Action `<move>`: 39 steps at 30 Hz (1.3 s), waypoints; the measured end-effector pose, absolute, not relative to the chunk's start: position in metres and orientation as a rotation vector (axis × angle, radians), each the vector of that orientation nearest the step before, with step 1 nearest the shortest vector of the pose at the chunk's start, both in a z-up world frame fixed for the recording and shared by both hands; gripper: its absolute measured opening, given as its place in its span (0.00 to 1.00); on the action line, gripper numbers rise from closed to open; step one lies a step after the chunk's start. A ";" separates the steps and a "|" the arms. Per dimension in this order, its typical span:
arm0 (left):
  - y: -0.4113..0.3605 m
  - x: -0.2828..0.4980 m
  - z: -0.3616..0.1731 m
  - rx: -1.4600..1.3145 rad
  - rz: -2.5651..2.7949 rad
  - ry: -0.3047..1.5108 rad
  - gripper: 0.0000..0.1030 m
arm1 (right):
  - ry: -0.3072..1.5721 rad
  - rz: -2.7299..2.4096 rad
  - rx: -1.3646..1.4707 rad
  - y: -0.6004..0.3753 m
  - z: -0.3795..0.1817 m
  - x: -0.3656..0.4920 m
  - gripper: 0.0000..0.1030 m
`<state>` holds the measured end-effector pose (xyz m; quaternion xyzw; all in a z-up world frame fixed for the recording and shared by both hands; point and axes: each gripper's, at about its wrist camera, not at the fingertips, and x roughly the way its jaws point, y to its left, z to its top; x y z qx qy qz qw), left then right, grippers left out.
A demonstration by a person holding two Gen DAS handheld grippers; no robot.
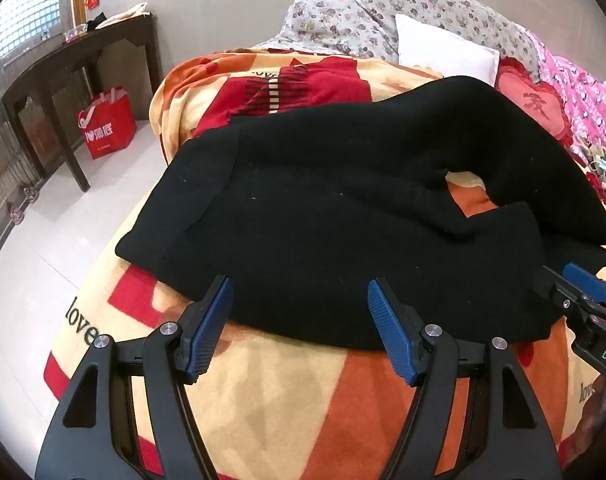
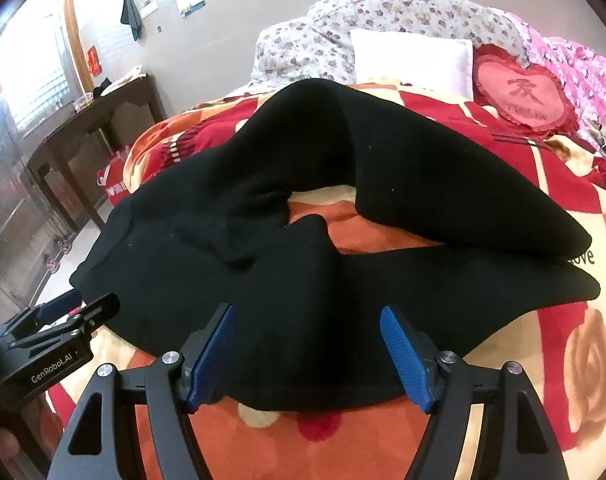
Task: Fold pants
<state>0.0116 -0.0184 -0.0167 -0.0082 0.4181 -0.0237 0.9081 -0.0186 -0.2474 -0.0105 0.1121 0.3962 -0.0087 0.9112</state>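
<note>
Black pants lie spread on a bed blanket, waist end to the left, both legs running right, the far leg bent back over itself; they also show in the right wrist view. My left gripper is open, its blue pads just above the pants' near edge, holding nothing. My right gripper is open over the near leg's edge, empty. The right gripper also shows at the right edge of the left wrist view, and the left gripper at the left of the right wrist view.
The orange, red and cream blanket covers the bed. Floral pillows, a white pillow and a red heart cushion lie at the far end. A dark wooden table and red bag stand left on the tiled floor.
</note>
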 end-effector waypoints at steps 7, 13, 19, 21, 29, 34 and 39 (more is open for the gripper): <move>-0.020 0.015 -0.018 -0.017 -0.044 0.864 0.68 | 0.821 -0.016 0.240 -0.244 -0.016 -0.015 0.70; -0.022 0.016 -0.019 -0.009 -0.039 0.870 0.68 | 0.827 -0.022 0.273 -0.253 -0.014 -0.017 0.70; -0.024 0.015 -0.020 -0.003 -0.034 0.870 0.68 | 0.819 -0.022 0.267 -0.253 -0.014 -0.016 0.70; -0.025 0.015 -0.020 0.005 -0.028 0.868 0.68 | 0.814 -0.015 0.273 -0.253 -0.015 -0.016 0.70; -0.022 0.014 -0.019 -0.004 -0.028 0.867 0.68 | 0.831 -0.017 0.237 -0.248 -0.017 -0.013 0.70; -0.022 0.014 -0.020 0.002 -0.024 0.868 0.68 | 0.817 -0.008 0.240 -0.247 -0.017 -0.011 0.70; -0.021 0.014 -0.020 0.006 -0.015 0.860 0.68 | 0.799 -0.009 0.237 -0.247 -0.018 -0.011 0.70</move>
